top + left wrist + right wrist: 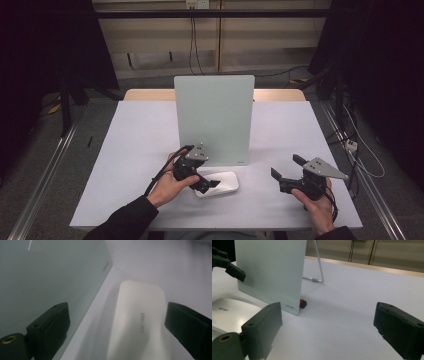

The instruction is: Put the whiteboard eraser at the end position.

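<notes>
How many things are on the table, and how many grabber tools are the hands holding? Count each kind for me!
Pale green standing boards: 1
White erasers: 1
Small red and black things behind the board: 1
Black grippers, left and right: 2
Total: 5

White table (140, 150): board (215, 120), case (222, 182).

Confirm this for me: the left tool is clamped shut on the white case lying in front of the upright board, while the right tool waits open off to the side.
Not quite. The left tool is open, not clamped: the left gripper view shows its jaws standing clear on either side of the white case. The rest holds: the case lies in front of the upright board, and the right tool waits open aside.
</notes>
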A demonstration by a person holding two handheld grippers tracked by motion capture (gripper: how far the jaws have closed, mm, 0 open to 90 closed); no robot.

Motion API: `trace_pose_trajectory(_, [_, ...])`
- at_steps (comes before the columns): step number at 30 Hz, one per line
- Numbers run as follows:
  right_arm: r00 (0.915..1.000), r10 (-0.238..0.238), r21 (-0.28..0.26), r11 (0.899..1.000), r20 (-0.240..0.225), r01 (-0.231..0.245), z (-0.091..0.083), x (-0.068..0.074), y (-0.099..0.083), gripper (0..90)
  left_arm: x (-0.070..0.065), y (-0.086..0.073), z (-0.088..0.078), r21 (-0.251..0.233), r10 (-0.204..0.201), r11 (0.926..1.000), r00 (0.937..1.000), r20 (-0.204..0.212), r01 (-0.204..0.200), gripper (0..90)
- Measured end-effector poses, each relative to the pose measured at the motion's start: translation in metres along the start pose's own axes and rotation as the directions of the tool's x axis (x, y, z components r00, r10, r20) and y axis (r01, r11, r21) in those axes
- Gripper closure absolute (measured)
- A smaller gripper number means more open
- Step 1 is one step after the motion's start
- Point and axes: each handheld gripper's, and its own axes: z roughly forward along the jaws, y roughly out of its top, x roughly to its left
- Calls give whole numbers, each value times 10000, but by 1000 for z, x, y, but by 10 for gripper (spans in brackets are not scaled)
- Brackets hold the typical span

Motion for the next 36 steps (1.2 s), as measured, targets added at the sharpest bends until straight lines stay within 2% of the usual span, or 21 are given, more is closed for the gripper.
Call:
trace_pose_trajectory(6, [10000, 50, 13, 10000, 39, -50, -1, -2, 0, 80, -1, 2, -7, -581, -304, 9979, 9994, -193, 292, 61])
trace_pose_trajectory(9, [10000, -12, 25, 10000, 1, 12, 0, 0, 0, 80, -4, 4, -12, -773, -273, 9968, 9978, -607, 225, 61])
trace_pose_trajectory(12, [10000, -33, 20, 10000, -39, 34, 0, 2, 0, 80, -5, 6, -18, -1188, -348, 9926, 9959, -834, 248, 61])
trace_pose_trajectory(15, [10000, -16, 24, 10000, -26, 17, 1, 2, 1, 80, -5, 7, -24, -1385, -387, 9901, 9927, -1143, 227, 58])
trace_pose_trajectory(18, [10000, -40, 18, 10000, -44, 40, 1, 2, 1, 80, -2, 7, -30, -1597, -663, 9861, 9906, -1198, 466, 55])
trace_pose_trajectory(21, [10000, -66, 9, 10000, -61, 66, 1, 3, 1, 80, 1, 5, -38, -1736, -846, 9831, 9846, -1531, 575, 55])
trace_pose_trajectory(25, [10000, -42, 12, 10000, -48, 42, 1, 3, 1, 80, 4, 1, -47, -1764, -1018, 9817, 9807, -1668, 719, 55])
trace_pose_trajectory(26, [10000, -73, 11, 10000, -43, 73, 1, 3, 1, 80, 4, 0, -49, -1856, -1127, 9793, 9791, -1693, 806, 55])
trace_pose_trajectory(30, [10000, -81, 46, 10000, -45, 81, 1, 4, 0, 80, 5, -7, -58, -1959, -1157, 9776, 9739, -1951, 769, 56])
trace_pose_trajectory(32, [10000, -93, 50, 9999, -17, 93, 0, 3, 0, 80, 5, -12, -62, -2026, -1285, 9757, 9674, -2183, 839, 55])
trace_pose_trajectory(34, [10000, -95, 48, 9999, -17, 95, 0, 3, 0, 80, 7, -17, -66, -2186, -1509, 9707, 9609, -2323, 996, 55])
trace_pose_trajectory(36, [10000, -87, 64, 9999, 7, 87, 0, 3, 0, 80, 8, -21, -70, -2206, -1604, 9694, 9583, -2365, 1078, 55])
